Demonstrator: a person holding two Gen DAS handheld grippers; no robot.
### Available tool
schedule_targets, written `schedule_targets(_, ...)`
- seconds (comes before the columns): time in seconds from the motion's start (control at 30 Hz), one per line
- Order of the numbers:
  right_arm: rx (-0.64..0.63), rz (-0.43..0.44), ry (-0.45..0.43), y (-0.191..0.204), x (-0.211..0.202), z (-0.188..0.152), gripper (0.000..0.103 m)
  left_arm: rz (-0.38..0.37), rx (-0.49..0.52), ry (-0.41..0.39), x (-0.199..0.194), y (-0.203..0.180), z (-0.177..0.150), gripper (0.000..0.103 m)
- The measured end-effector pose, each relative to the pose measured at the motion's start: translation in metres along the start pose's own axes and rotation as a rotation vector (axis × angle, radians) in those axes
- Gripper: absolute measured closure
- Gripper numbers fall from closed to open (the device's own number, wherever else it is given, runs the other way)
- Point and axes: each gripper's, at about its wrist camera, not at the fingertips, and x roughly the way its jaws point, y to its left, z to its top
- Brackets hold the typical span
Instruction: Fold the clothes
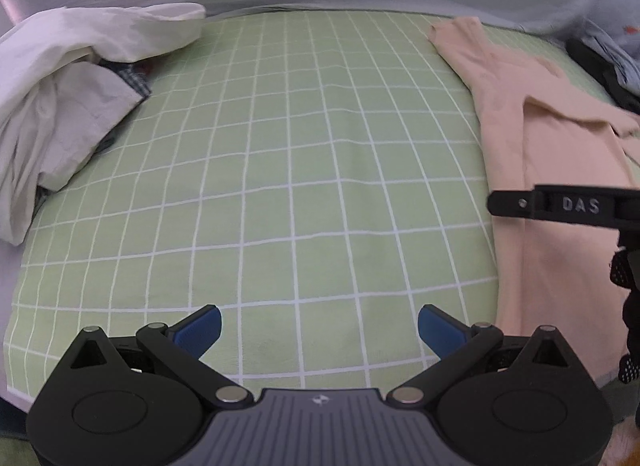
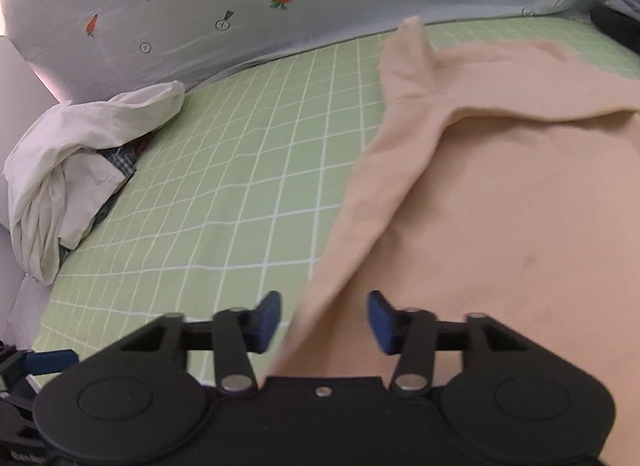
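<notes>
A green bedsheet (image 1: 280,169) ruled in a white grid covers the bed that fills both wrist views, backed by a pale blue carrot-print quilt (image 2: 280,17) bunched along the far edge. Nearest the lens in the left wrist view, the left gripper (image 1: 319,326) hovers over bare sheet at the bottom of the frame, its blue-padded jaws spread wide with nothing between them. In the right wrist view the right gripper (image 2: 324,318) sits at bottom centre with its jaws partly apart; the left edge of a peach garment (image 2: 500,205) runs down between the pads, which do not appear to press on it, though motion blur leaves the contact uncertain. The same gripper's black finger juts in from the right edge of the left view. The peach garment lies spread across the right half of the bed, one sleeve laid over its body and another reaching toward the quilt at top centre. Farther off, at the left of both frames, a white garment (image 1: 60,105) is heaped in a crumple over a dark plaid piece (image 2: 120,157), and dark clothing (image 1: 600,69) sits at the upper right. Judged from this, folding is at an early stage: the peach garment looks at most partly folded, and the white heap is untouched.
</notes>
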Motion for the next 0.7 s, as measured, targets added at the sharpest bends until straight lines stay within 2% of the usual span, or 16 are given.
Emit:
schedule_targets(0.03, 0.001, 0.009, 0.002, 0.000, 0.000, -0.001, 0.065, -0.004, 0.007, 0.001, 0.000, -0.001, 0.000, 0.000)
schedule_targets(0.1, -0.011, 0.019, 0.004, 0.002, -0.002, -0.004, 0.086, -0.013, 0.016, 0.002, 0.001, -0.004, -0.001, 0.000)
schedule_targets(0.2, -0.021, 0.031, -0.001, 0.002, -0.006, -0.006, 0.094, -0.030, 0.015, 0.002, 0.003, -0.008, 0.002, 0.000)
schedule_targets(0.3, -0.019, 0.045, -0.021, -0.005, -0.015, -0.004, 0.099, -0.049, 0.009, 0.000, 0.004, -0.015, 0.005, 0.000)
schedule_targets(0.5, -0.026, 0.064, -0.043, -0.027, -0.035, 0.001, 0.099, -0.086, 0.021, -0.016, 0.004, -0.050, 0.015, 0.000)
schedule_targets(0.7, -0.048, 0.037, -0.040, -0.059, -0.054, 0.001, 0.100, -0.125, 0.052, -0.014, 0.003, -0.097, 0.019, 0.000)
